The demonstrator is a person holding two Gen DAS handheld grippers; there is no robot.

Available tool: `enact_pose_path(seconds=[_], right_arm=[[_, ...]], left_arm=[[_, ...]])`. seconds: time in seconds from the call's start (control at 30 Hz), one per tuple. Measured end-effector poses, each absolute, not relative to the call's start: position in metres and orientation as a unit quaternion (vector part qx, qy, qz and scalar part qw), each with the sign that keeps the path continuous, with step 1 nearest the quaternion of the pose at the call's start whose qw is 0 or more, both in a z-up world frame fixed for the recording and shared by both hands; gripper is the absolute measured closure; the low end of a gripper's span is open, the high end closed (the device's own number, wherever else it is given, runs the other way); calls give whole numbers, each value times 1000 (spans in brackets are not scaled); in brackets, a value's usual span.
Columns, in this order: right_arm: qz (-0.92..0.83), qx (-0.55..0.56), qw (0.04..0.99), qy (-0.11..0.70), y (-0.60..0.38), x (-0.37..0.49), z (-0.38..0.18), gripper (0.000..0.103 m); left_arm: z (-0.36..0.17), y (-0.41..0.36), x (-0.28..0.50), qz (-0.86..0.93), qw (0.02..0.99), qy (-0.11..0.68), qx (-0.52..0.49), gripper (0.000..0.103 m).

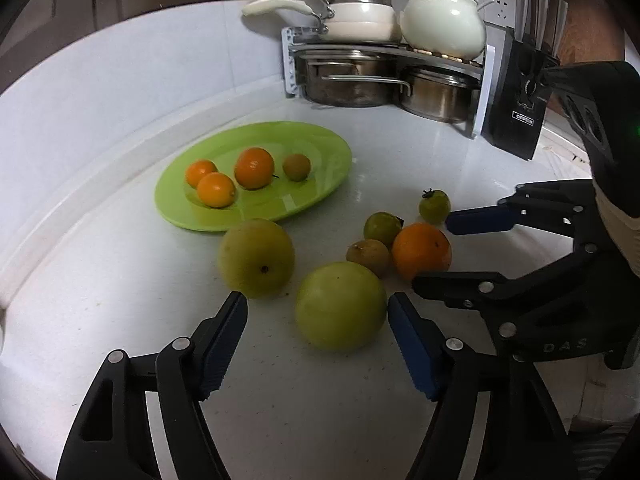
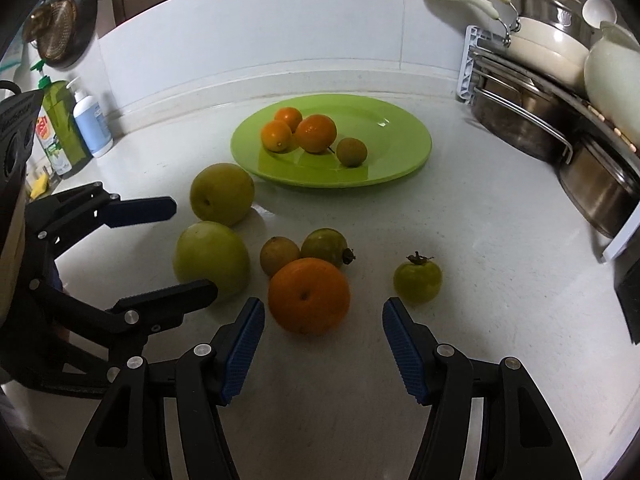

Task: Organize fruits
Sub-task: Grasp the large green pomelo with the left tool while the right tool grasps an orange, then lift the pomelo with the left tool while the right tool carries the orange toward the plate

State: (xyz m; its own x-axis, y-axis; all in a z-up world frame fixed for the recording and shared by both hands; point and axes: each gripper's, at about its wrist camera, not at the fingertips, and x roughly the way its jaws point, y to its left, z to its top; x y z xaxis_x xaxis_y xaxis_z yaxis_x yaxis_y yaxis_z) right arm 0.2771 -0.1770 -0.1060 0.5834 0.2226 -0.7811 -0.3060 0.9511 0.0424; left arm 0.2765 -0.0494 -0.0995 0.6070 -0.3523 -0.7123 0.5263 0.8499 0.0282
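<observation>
left gripper [image 1: 316, 312] jaws apart, seemingly just touching a green apple [image 1: 341, 306]; right gripper [image 2: 323, 318] unclenched around one orange [image 2: 308, 295]. six fruits loose, four on the green plate [image 2: 400, 160]; bare counter [image 2: 500, 240] rightward.

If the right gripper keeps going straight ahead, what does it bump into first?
Most likely the big orange. It sits on the counter just ahead of the right gripper, whose open fingers aren't touching it yet. Depth is hard to judge.

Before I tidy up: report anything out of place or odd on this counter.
Six fruits lie loose on the counter beside the green plate, which holds only four. Among them, the big orange touches two small greenish fruits. Nothing looks spilled or damaged.
</observation>
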Motion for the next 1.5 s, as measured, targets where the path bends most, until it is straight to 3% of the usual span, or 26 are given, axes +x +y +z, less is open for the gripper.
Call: enact_pose_path(seconds=[0.3,0.83,1.5], right_arm=[[171,-42,880,441,-172,282,-110,59],[158,-38,885,436,-168,271,-101,59],[133,-19,916,379,-169,252,-42,59]], left_arm=[[-104,-55,279,-278,875,380,113,53],[-94,-47,267,-259,882,380,108,53],[-30,-28,247,-231,920,309,74,53]])
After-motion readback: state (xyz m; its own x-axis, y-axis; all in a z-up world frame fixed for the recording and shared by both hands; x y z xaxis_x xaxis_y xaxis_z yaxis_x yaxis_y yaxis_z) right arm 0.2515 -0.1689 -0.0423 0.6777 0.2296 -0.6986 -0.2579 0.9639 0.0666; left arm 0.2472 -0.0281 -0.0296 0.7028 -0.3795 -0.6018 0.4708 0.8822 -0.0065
